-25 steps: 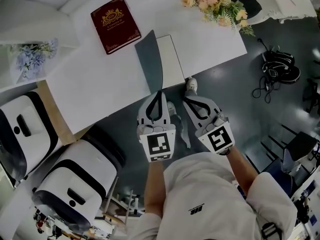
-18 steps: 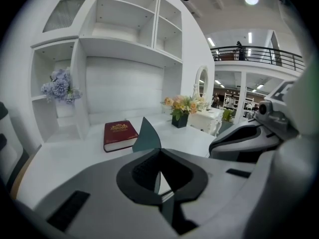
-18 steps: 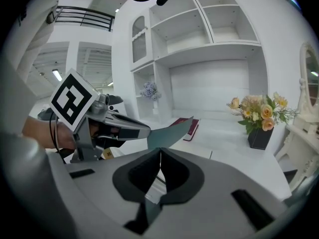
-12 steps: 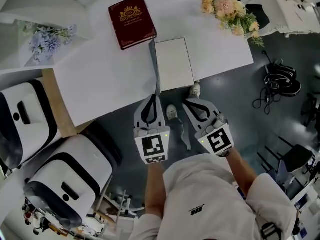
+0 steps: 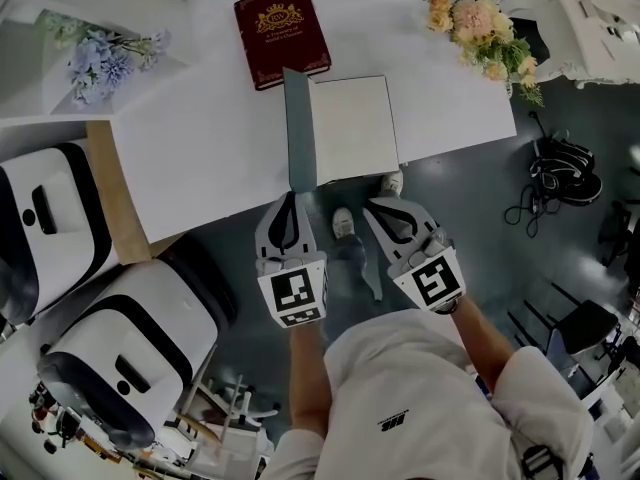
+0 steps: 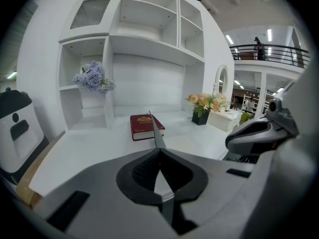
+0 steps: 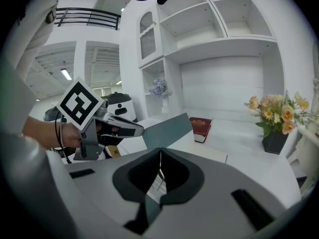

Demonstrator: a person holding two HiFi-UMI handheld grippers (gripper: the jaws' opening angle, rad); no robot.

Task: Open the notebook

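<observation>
Grey notebook cover is standing upright on the table, just in front of the red book. The fingers of my left gripper are clamping its near edge. My right gripper is hovering alongside, fingers together.

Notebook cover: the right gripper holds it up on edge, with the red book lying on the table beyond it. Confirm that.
Not the right one. The left gripper holds the notebook cover up on edge, with the red book lying on the table beyond it. The left gripper view shows its jaws shut on the cover.
</observation>
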